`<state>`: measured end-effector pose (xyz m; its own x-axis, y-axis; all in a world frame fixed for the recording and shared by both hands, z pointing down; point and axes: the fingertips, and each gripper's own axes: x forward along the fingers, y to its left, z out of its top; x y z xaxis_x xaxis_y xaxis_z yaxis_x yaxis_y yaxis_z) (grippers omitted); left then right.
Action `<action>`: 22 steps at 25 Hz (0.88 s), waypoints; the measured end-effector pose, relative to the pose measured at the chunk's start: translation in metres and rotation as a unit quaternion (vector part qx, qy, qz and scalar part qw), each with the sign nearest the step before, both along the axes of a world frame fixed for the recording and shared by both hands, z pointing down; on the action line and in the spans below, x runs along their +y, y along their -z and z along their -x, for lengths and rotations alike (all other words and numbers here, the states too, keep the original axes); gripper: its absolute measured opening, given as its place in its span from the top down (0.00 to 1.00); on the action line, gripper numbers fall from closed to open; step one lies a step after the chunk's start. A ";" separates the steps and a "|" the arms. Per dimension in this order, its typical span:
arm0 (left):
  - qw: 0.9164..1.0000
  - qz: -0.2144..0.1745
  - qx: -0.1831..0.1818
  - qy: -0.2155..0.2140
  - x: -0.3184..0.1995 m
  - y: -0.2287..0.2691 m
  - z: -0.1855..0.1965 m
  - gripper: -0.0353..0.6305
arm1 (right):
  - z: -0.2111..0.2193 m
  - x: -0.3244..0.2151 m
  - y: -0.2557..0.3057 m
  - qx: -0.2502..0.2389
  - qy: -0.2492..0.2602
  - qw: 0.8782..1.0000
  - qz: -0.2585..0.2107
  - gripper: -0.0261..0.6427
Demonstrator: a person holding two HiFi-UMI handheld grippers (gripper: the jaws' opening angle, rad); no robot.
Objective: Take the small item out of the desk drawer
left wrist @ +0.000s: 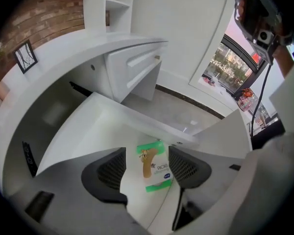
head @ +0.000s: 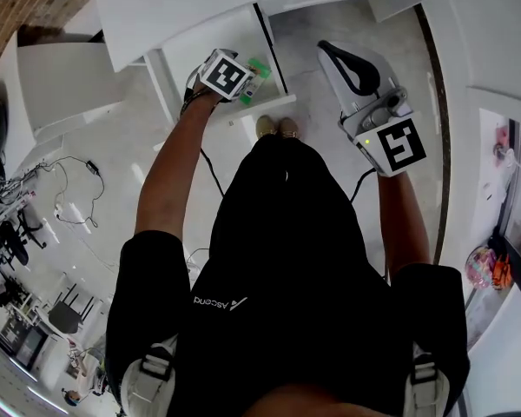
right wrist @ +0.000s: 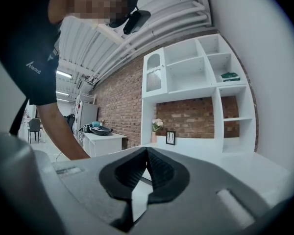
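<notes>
The desk point(left wrist: 63, 67) drawer point(left wrist: 103, 126) stands pulled out, so its floor can be reached. The left gripper point(left wrist: 147, 161) hangs over it, jaws apart either side of the small green-and-white packet point(left wrist: 154, 173) lying inside, apparently ungripped. The right gripper point(right wrist: 146, 168), closed and empty, is held clear.

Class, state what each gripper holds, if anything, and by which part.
Nothing is held. The left gripper is open, jaws either side of the green-white packet in the drawer, not pressing it; the right gripper is shut, empty.
</notes>
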<state>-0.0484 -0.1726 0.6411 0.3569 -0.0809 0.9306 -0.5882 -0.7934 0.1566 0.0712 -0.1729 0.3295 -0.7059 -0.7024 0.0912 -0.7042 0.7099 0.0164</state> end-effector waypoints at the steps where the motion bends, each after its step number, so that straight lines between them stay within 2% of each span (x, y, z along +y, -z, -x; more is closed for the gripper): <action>1: 1.000 0.010 -0.003 0.002 0.001 -0.007 0.000 0.53 | 0.000 -0.002 -0.003 0.001 -0.002 1.000 0.005 0.96; 7: 0.998 0.056 -0.008 0.030 0.006 -0.044 -0.003 0.42 | -0.006 -0.008 -0.020 0.007 -0.010 1.000 0.000 0.96; 12: 0.996 0.081 -0.010 0.046 0.007 -0.069 -0.007 0.41 | -0.008 -0.009 -0.027 0.011 -0.018 0.999 0.028 0.96; 17: 0.995 0.091 -0.022 0.039 0.012 -0.090 -0.015 0.38 | -0.011 -0.011 -0.037 0.016 -0.027 0.999 0.041 0.96; 20: 0.995 0.076 -0.059 0.023 0.009 -0.100 -0.008 0.37 | -0.014 -0.013 -0.042 0.020 -0.033 0.998 0.048 0.96; 22: 0.995 0.076 -0.068 0.017 0.008 -0.105 -0.008 0.37 | -0.017 -0.015 -0.044 0.021 -0.038 0.998 0.049 0.96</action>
